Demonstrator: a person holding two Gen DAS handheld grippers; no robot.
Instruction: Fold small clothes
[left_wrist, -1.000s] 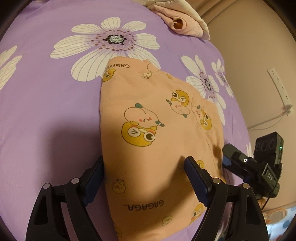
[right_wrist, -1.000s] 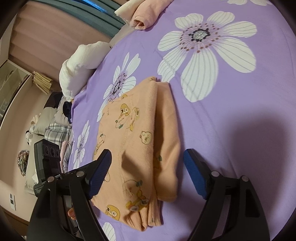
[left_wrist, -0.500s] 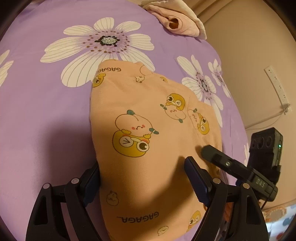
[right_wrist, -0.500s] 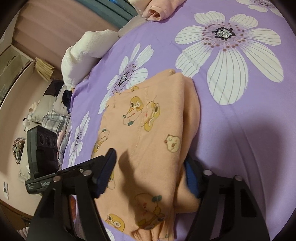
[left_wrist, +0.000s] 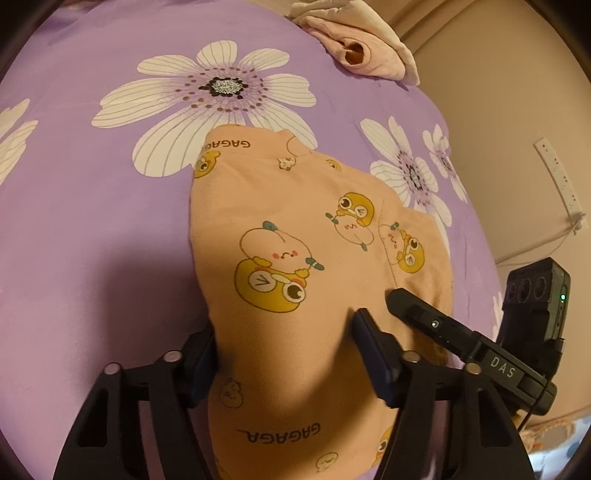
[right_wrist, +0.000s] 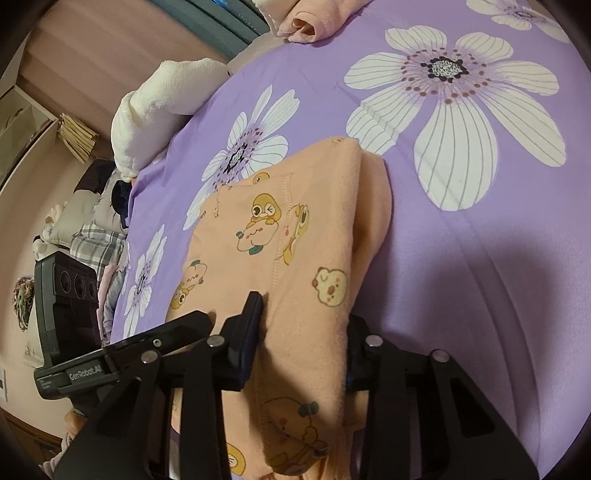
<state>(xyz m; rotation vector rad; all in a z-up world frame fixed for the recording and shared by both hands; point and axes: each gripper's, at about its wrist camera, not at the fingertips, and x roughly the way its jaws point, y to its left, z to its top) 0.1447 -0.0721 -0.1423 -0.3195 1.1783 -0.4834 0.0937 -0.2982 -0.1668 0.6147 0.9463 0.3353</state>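
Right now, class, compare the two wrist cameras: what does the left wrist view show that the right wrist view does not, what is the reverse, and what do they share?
Only the left wrist view shows the GAGAGA lettering on the garment and a white wall strip with a cable.

Only the right wrist view shows the white fluffy pillow, the plaid bedding and the garment's folded edge in layers.

Both show the orange garment on the purple flowered sheet, the rolled pink cloth, and both grippers closing with garment between their fingers: left gripper, right gripper.

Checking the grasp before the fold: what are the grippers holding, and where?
Both are closing on the orange garment: left gripper across its near edge, right gripper on the folded side edge; a firm pinch cannot be confirmed yet.
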